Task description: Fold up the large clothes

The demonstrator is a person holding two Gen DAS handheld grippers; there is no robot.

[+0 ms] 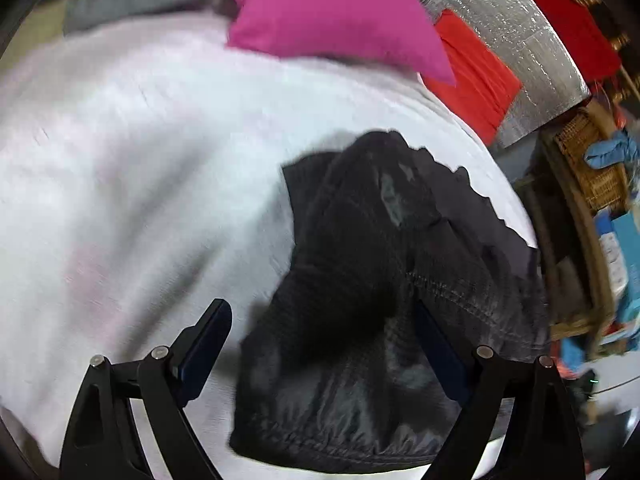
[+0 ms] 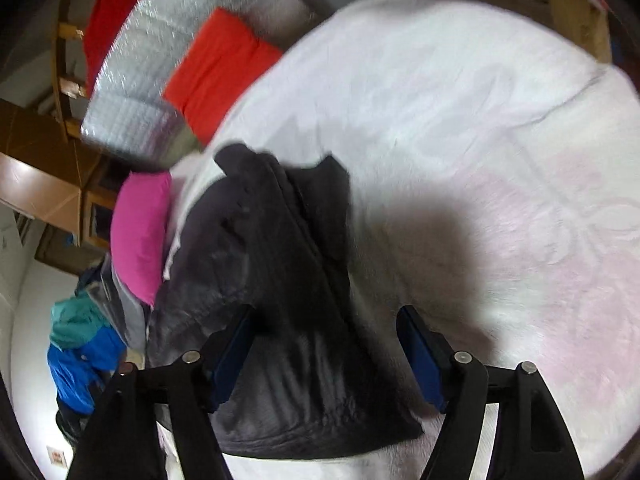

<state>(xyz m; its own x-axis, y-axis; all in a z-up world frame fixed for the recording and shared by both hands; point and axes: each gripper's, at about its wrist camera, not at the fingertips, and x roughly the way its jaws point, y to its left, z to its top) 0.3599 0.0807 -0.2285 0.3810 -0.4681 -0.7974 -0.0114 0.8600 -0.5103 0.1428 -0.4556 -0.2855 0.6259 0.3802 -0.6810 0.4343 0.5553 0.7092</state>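
Note:
A dark grey-black garment (image 1: pixel 380 280) lies bunched on a white and pale pink bedspread (image 1: pixel 120 160). It also shows in the right wrist view (image 2: pixel 280 300), heaped and partly folded over itself. My left gripper (image 1: pixel 320 320) is open and hangs just above the garment, its fingers either side of the cloth's near end. My right gripper (image 2: pixel 324 328) is open too, its fingers (image 2: pixel 420 360) straddling the garment's near edge. Neither holds any cloth. Both views are blurred by motion.
A pink pillow (image 1: pixel 340 12) and a red cushion (image 1: pixel 476 72) lie at the bedspread's far edge by a silver foil mat (image 1: pixel 520 40). A wicker basket (image 1: pixel 592 160) stands right of the bed. Blue and teal clothes (image 2: pixel 80 340) are piled on the floor. The bedspread (image 2: pixel 480 120) spreads wide.

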